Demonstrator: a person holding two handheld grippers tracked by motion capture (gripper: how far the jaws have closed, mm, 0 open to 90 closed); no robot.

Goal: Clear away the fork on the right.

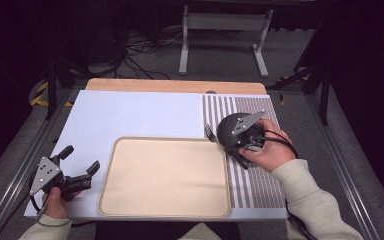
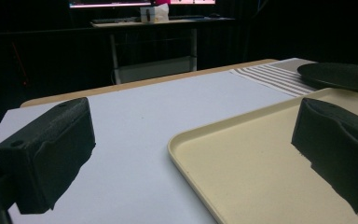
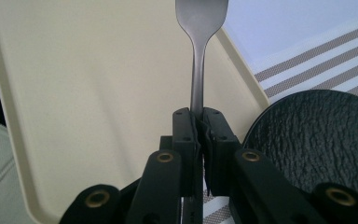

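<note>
One fork (image 3: 200,56) is in hand and nothing sits on the tray (image 1: 164,177) yet, so I'd judge the job roughly halfway: pickup done, placing left. Right gripper (image 3: 199,122) has its jaws pressed together on the fork's handle, pinching it near the lower part of the stem; the head sticks out ahead of the jaws and hangs over the tray's right edge, near its far right corner. In the high view the right gripper (image 1: 215,136) sits at that same edge, over the striped mat (image 1: 260,185), with the fork's tines poking toward the tray. Black plate (image 3: 324,135) lies on the striped mat just beside the tray's right edge, mostly hidden under the hand in the high view.

Left gripper (image 1: 77,167) rests on the table (image 1: 130,112) off the tray's left edge, jaws spread wide, nothing between them.

Fork looks: plain grey metal, slim straight stem widening to the head, dull shine; tine tips cut off in the right gripper view. Tray is cream, rounded corners, low rim.
</note>
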